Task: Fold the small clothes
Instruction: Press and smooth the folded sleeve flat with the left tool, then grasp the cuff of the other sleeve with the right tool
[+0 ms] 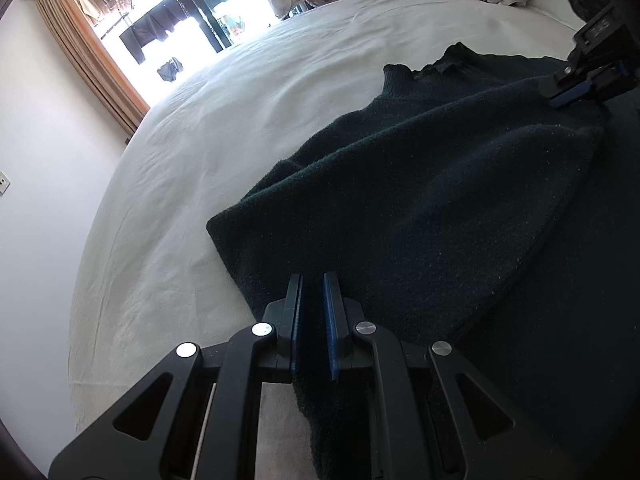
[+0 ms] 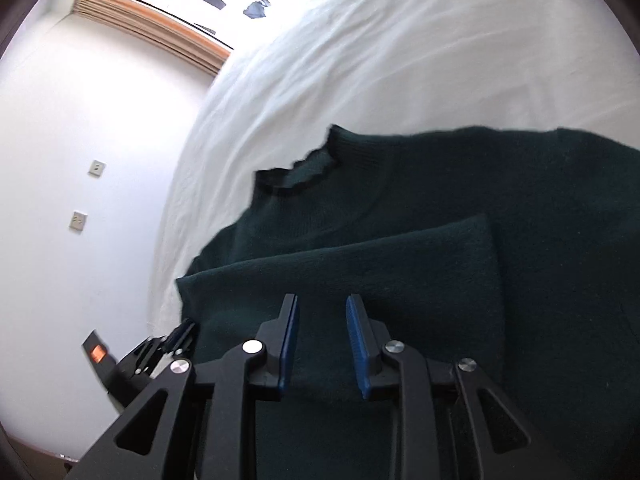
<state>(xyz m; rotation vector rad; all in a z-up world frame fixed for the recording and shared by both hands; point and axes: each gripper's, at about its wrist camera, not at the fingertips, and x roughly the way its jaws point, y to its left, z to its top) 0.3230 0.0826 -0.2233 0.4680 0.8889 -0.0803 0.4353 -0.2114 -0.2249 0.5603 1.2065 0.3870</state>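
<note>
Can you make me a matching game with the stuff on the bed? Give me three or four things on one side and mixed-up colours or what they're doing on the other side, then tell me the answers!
Things:
1. sweater
2. bed sheet
3. left gripper
4. curtain

Colours or states:
A. tan, hanging beside the bright window
B. nearly closed, with dark knit between its blue pads
C. dark green, part of it folded over itself
D. white and wrinkled, spread under everything

Answers: 1-C, 2-D, 3-B, 4-A
</note>
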